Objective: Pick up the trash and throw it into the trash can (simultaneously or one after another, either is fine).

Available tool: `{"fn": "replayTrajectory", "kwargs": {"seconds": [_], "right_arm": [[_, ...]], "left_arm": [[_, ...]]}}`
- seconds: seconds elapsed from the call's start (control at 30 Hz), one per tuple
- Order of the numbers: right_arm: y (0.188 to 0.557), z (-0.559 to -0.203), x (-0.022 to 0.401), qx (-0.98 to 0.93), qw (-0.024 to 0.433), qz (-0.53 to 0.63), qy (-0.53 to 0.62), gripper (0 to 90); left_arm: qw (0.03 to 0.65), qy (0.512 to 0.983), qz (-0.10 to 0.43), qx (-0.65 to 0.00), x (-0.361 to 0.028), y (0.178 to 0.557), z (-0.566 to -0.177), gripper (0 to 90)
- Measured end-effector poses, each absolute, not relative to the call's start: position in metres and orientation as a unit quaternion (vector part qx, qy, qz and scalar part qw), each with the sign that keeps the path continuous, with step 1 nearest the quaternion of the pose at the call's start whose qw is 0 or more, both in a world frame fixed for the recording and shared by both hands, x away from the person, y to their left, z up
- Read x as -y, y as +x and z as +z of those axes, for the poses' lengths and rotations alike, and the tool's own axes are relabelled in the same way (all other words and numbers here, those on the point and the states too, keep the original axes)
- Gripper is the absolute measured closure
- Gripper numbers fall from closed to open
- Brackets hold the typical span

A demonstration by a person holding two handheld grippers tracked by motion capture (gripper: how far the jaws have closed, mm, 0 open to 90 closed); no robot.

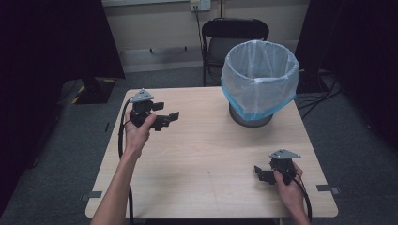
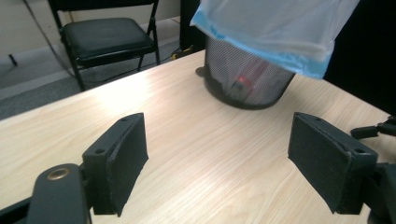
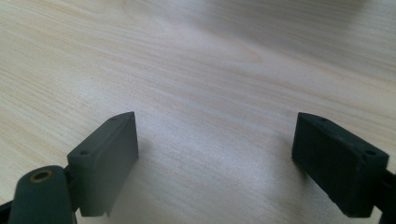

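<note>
**Both tongs empty and spread over a bare counter, bin waiting at the back**

Nearest the camera in the high view, at the lower right of the frame, the right tongs [image 1: 261, 172] sit low in the person's hand, just above the wood near the front edge. In the right gripper view the jaws stand wide apart with plain wood grain between them, pinching nothing. The low, level hold reads as a resting or ready pose, not a reach.

Farther in, at the left centre of the frame, the left tongs [image 1: 170, 117] are held higher and point across the counter [image 1: 206, 159] toward the right. Their jaws are spread too, with nothing between them. Seen along those jaws, the wire-mesh waste bin [image 2: 245, 79] lies ahead, which suggests the hand is aimed that way on purpose.

At the back right of the counter stands that bin, lined with a white bag [image 1: 259, 70] whose blue edge folds down over the rim, presumably to keep the liner from slipping in. Through the mesh something red [image 2: 239, 85] shows inside; what it is cannot be told.

Beyond the counter a black folding chair [image 1: 234, 40] stands against the wall.
</note>
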State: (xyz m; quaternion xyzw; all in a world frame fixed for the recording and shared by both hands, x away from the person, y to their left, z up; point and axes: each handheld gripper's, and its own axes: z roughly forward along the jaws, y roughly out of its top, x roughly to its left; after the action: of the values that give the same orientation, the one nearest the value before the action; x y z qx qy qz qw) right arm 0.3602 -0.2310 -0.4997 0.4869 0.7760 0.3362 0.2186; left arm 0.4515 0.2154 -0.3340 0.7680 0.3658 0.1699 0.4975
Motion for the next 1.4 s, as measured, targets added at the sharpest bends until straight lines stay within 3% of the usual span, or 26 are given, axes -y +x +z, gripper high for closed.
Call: {"fn": "replayTrajectory", "kwargs": {"seconds": [0.87,1.4], "right_arm": [[0.36,-0.5,0.231,-0.776,0.219,0.336,0.487,13.9],[0.36,-0.5,0.231,-0.776,0.219,0.336,0.487,13.8]], "left_arm": [[0.467,0.773,0.174,-0.393,-0.255,0.41,-0.393,18.4],[0.388,0.796,0.167,-0.434,-0.264,0.379,-0.469,17.6]]}}
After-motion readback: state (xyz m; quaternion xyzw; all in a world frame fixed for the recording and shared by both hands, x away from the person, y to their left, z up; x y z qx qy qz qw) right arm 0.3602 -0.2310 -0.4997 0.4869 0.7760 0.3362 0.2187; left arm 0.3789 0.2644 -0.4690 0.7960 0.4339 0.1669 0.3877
